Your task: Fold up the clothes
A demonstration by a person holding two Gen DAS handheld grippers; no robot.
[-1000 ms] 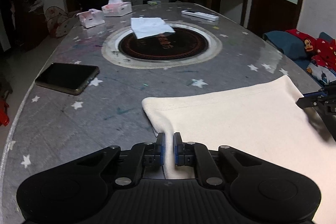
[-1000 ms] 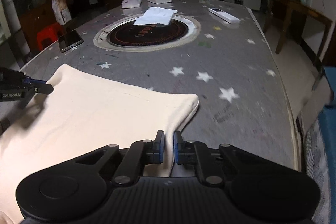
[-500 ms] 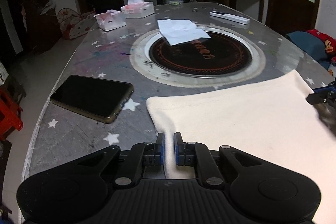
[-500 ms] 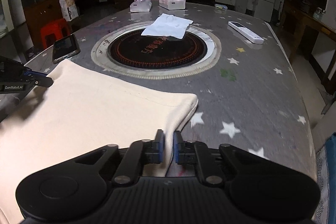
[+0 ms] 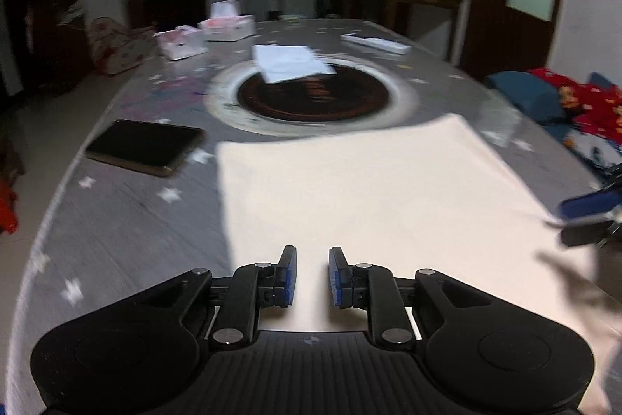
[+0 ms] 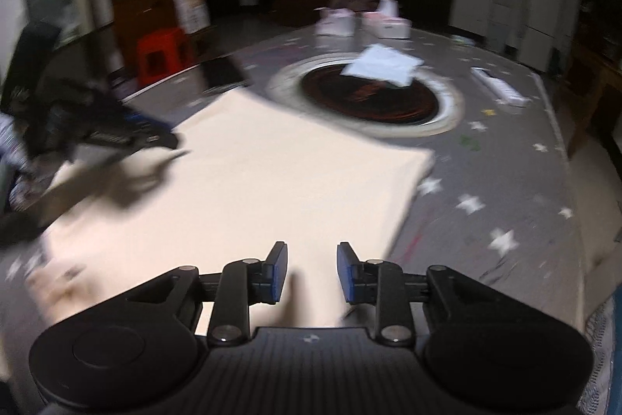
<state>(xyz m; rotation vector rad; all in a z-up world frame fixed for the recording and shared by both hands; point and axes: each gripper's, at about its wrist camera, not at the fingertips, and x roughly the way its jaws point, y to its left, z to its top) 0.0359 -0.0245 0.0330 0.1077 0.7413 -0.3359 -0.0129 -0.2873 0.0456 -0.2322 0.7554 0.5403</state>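
Note:
A cream cloth (image 5: 369,189) lies flat on the grey star-patterned table (image 5: 128,220); it also shows in the right wrist view (image 6: 272,181). My left gripper (image 5: 312,277) is open and empty above the cloth's near left part. My right gripper (image 6: 311,271) is open and empty above the cloth's near right part. Each gripper shows at the edge of the other's view: the right one (image 5: 587,216) and the left one (image 6: 116,131). Both views are blurred by motion.
A black phone (image 5: 145,146) lies left of the cloth. A round dark hotplate (image 5: 311,96) with a white folded cloth (image 5: 291,63) sits mid-table. Tissue boxes (image 5: 227,22) and a white remote (image 5: 375,43) lie at the far end. Red clothes (image 5: 583,104) lie off the right edge.
Both grippers have opened and let go of the cloth's corners. The cloth now lies flat on the table. Both grippers have lifted and pulled back a little.

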